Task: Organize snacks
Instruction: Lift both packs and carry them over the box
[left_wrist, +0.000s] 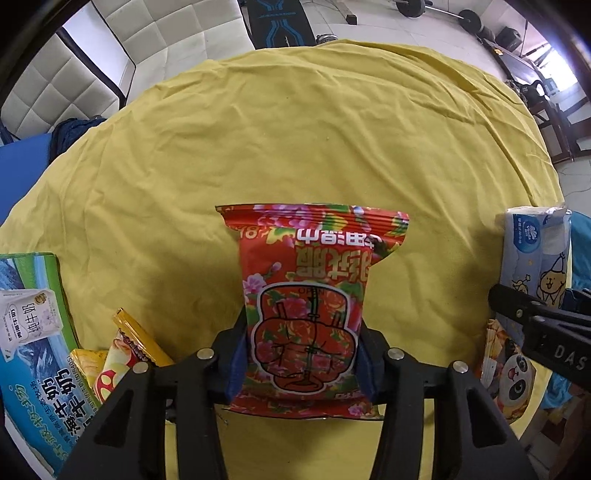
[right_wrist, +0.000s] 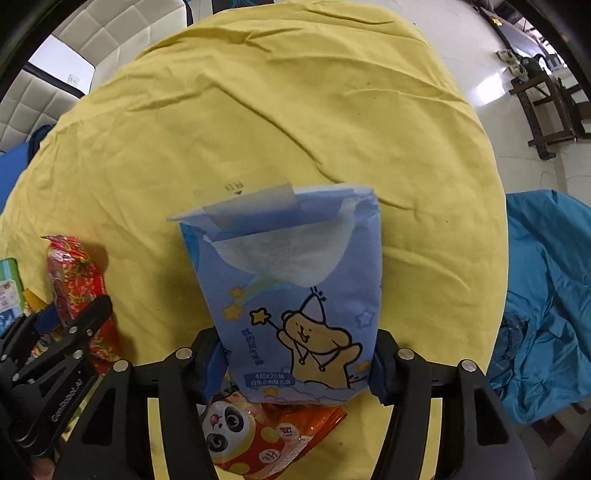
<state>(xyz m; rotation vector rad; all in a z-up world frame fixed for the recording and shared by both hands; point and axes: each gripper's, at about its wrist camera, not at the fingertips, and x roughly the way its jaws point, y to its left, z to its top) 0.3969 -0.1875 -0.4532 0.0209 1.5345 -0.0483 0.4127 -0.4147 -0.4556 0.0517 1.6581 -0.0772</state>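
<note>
**Both tools clamped on soft packets above the yellow cloth**

The left tool (left_wrist: 301, 363) was closed on the lower part of a red, flower-printed foil snack bag (left_wrist: 310, 295), its blue pads pressing in on the bag's two sides. The right tool (right_wrist: 295, 363) was likewise clamped on the lower end of a pale blue plastic tissue pack with a cartoon bear (right_wrist: 291, 291). Both packets were held above the tabletop, which was covered by a wrinkled yellow cloth (left_wrist: 295, 129).

Taking the red bag as landmark: a blue and green milk carton box (left_wrist: 33, 332) and small yellow wrapped snacks (left_wrist: 122, 347) lay to its left, the tissue pack well to its right, and an orange panda-printed snack pouch (right_wrist: 258, 435) lay under the tissue pack.

The red bag looked light, puffed and slick; squeezing it hard would likely crush what is inside, so a hold near a sealed end seemed safer. The tissue pack appeared soft and yielding, with its top flap open and a sheet showing, so it would probably sag if held at one end.
</note>
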